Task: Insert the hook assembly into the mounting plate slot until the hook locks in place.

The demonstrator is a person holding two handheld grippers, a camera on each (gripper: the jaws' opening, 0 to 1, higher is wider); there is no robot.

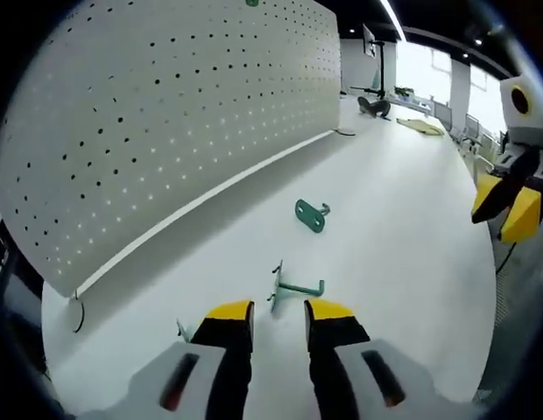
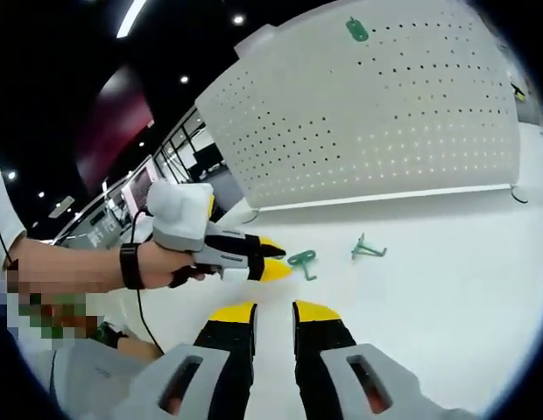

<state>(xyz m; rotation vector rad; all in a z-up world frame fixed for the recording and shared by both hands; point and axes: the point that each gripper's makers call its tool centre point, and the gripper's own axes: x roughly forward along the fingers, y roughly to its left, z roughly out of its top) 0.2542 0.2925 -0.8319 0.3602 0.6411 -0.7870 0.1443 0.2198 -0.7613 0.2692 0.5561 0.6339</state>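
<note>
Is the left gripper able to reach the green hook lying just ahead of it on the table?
Probably yes: the left gripper has open jaws, and the green hook lies on bare white table just beyond its tips, with nothing between.

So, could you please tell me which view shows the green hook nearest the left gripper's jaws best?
The left gripper view: the green hook lies on the white table just ahead of the left gripper, its plate and arm distinct. The right gripper view shows the same hook smaller, beside the left gripper's tips.
</note>
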